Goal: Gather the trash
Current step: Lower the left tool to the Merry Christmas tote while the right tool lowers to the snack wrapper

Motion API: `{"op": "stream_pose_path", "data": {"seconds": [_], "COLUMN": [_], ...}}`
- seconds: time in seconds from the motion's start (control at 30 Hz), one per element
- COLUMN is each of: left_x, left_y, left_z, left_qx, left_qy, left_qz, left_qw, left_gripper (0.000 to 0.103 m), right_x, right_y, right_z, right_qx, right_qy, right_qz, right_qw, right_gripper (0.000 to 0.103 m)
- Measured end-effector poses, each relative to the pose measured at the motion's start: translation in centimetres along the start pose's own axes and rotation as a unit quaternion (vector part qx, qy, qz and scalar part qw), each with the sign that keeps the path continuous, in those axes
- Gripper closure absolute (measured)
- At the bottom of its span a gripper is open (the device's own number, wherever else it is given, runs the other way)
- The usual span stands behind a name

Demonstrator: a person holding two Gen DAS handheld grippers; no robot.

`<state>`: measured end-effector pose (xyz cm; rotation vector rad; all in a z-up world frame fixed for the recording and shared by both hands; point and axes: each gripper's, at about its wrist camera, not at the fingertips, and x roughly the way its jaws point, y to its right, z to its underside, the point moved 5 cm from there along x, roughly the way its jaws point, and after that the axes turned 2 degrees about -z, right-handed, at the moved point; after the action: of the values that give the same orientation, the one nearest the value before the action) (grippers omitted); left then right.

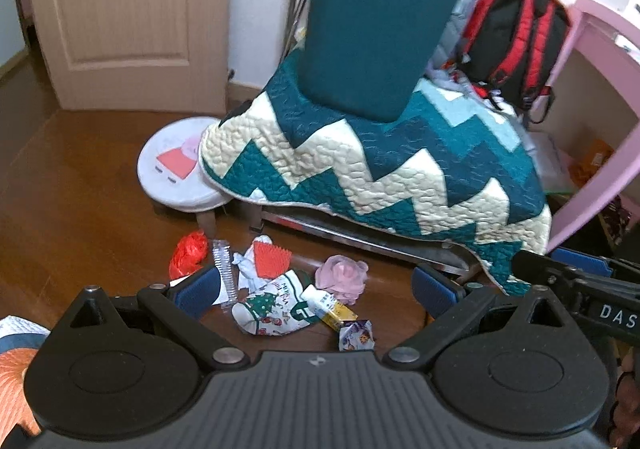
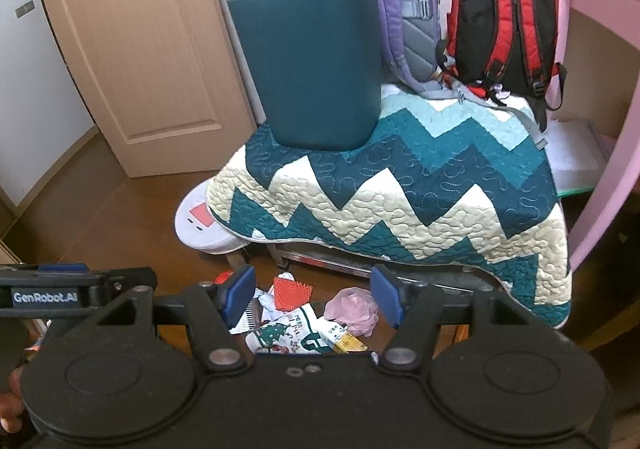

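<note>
A pile of trash lies on the brown floor below a quilt-covered bench: a red plastic bag, a clear wrapper, a red-and-white wrapper, a Christmas-print wrapper, a pink crumpled piece, a yellow carton and a purple-white wrapper. A dark teal bin stands on the quilt. My left gripper is open above the pile, holding nothing. My right gripper is open above the same pile; the bin is beyond it.
A round white stool stands partly under the quilt's left edge. A red-black backpack and a purple-grey backpack sit at the back of the bench. A door is left, pink furniture right.
</note>
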<state>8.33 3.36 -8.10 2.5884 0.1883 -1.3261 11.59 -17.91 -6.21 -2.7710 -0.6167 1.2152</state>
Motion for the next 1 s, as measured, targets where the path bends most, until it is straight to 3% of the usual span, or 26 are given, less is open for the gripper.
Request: {"op": "stream_pose_path", "data": {"seconds": [0.23, 0.4, 0.47, 0.57, 0.7, 0.8, 1.0], "left_x": [5.5, 10.2, 12.6, 16.4, 21.7, 25.7, 33.7], "left_y": [-3.1, -4.8, -4.7, -3.8, -3.0, -3.1, -3.8], "left_z": [-2.2, -3.1, -3.1, -3.1, -2.6, -1.8, 1.5], "left_qx": [-0.015, -0.015, -0.004, 0.053, 0.121, 0.142, 0.196], "left_qy": [-0.018, -0.056, -0.075, -0.1, -0.143, -0.189, -0.279], "left_qz": [-0.034, -0.033, -0.038, -0.022, -0.01, -0.009, -0.001], "left_qw": [0.9991, 0.9978, 0.9964, 0.9933, 0.9822, 0.9716, 0.94], "left_gripper": [0.001, 0.001, 0.001, 0.001, 0.001, 0.001, 0.001], "right_x": [6.4, 11.1, 13.2, 16.6, 20.4, 23.4, 30.9], "right_y": [2.7, 4.7, 5.4, 6.4, 6.9, 6.6, 5.5], "right_z": [-1.1, -0.5, 0.3, 2.0, 4.2, 6.3, 11.4], "right_qx": [0.018, 0.022, 0.018, 0.01, 0.013, 0.024, 0.02], "right_qy": [-0.021, -0.039, -0.053, -0.079, -0.128, -0.168, -0.251], "right_qz": [-0.002, 0.003, 0.005, 0.008, 0.005, 0.008, 0.013], "right_qw": [1.0, 0.999, 0.998, 0.997, 0.992, 0.986, 0.968], "right_gripper": [0.039, 0.039, 0.039, 0.039, 0.039, 0.039, 0.039]}}
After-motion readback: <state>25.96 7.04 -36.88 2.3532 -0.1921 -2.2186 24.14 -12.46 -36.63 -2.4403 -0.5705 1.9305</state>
